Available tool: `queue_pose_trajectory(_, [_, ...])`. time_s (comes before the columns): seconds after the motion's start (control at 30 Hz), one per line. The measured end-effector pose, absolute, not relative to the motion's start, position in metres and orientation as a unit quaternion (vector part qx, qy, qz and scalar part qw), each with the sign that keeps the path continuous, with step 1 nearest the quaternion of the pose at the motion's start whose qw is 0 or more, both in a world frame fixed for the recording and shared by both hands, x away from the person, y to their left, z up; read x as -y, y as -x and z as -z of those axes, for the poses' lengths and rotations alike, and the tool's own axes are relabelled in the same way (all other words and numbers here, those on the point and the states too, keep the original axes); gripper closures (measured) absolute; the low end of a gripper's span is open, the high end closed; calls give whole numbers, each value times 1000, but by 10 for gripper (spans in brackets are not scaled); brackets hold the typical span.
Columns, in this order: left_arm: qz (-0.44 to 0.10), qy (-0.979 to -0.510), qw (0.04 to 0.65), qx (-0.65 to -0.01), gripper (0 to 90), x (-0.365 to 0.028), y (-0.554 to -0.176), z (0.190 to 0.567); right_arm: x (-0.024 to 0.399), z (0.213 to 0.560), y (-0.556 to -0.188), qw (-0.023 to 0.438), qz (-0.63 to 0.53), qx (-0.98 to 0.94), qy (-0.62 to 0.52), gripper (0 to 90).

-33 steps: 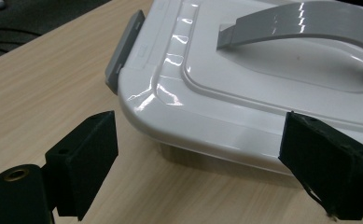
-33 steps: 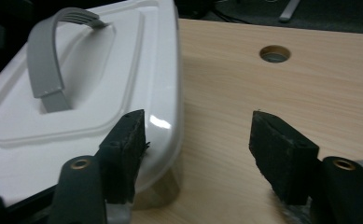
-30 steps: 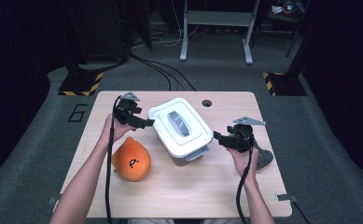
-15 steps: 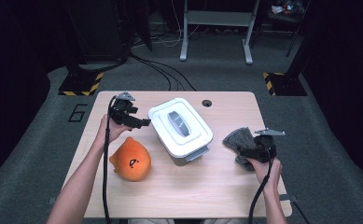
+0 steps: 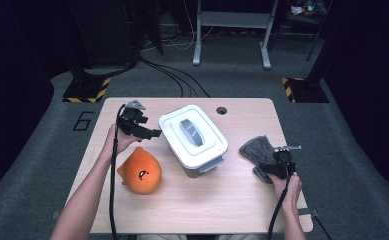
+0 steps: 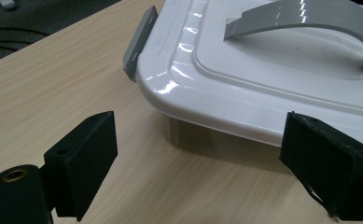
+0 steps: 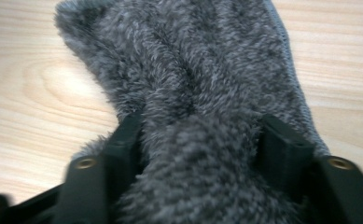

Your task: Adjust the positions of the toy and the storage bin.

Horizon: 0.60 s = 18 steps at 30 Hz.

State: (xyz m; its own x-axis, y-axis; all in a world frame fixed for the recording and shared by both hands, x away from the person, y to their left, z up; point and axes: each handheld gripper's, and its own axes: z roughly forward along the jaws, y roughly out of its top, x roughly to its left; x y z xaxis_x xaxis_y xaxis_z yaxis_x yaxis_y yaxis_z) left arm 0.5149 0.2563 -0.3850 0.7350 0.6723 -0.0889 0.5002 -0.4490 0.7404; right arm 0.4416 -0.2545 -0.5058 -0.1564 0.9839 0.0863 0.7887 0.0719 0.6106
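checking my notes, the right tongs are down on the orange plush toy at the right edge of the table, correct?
Not the orange plush toy. The right tongs are down on the grey fuzzy cloth at the right edge of the table; the right gripper view shows the jaws on either side of it.

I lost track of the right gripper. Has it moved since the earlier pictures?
Yes. The right gripper has gone from beside the white box out toward the table's right edge and down onto the grey cloth, its jaws closing around it.
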Motion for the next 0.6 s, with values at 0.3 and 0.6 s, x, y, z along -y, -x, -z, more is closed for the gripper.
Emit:
queue_pose_trajectory(0.3, [-117, -840, 396, -351, 107, -259, -513, 388, 258, 508, -434, 214, -270, -711, -613, 718])
queue_pose_trajectory(0.6, [-147, -829, 408, -353, 106, -273, -499, 382, 269, 498, -416, 212, -273, -711, -613, 757])
